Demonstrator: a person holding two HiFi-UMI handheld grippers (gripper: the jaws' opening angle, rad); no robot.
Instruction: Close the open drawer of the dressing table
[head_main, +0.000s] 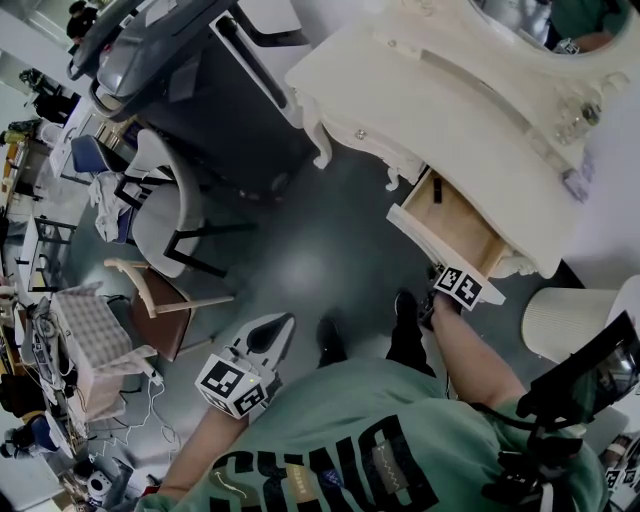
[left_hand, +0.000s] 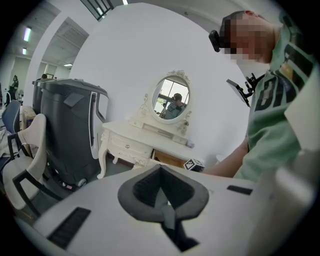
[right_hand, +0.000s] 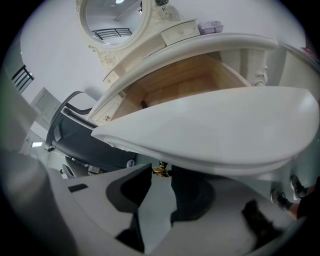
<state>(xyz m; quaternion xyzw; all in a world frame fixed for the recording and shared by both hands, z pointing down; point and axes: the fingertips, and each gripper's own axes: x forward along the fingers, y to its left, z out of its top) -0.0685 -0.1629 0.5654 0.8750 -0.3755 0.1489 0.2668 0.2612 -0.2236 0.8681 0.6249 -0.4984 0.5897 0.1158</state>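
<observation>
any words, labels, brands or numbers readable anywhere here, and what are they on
Green shirt: large black letters, cut off and creased, not readable for certain.
Marker cubes: black-and-white square patterns only, no words.
Dressing table: no print visible.
Background items: too small to read.

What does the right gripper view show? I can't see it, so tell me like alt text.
The open drawer of a cream dressing table fills the view, wooden inside, curved front nearest. Under that front, a small brass knob sits between the parted tips of the right gripper; whether they pinch it is unclear.
</observation>
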